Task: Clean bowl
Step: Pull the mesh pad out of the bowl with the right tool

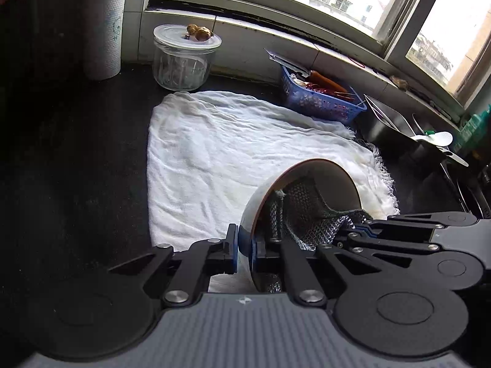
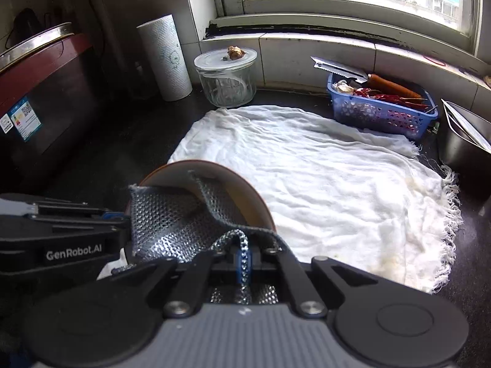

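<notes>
Bowl (image 1: pixel 307 181): one, tilted on its side over the near edge of the white cloth (image 1: pixel 233 141), mouth turned toward the right-hand tool. Looks like glazed ceramic with a brown rim, so judged rigid, fairly heavy, slick when wet, and breakable if dropped on the dark counter (image 1: pixel 76 153). The rim is the sensible hold, one finger inside and one outside.

Left gripper (image 1: pixel 244 253): pinching the bowl wall at the rim in exactly that way, fingers drawn in tight on it.

Scouring mesh (image 2: pixel 172 220): one, silvery, limp and light; it drapes and folds, so it needs a firm pinch on a bunched part. Part of it lies inside the bowl against the inner wall.

Right gripper (image 2: pixel 244 263): closed on a gathered fold of the mesh.

Count, left to right along the back: one paper towel roll (image 1: pixel 104 24), one lidded glass jar (image 1: pixel 184 58), one blue basket (image 1: pixel 319 98), one steel container (image 1: pixel 386 122). Grippers: two.
</notes>
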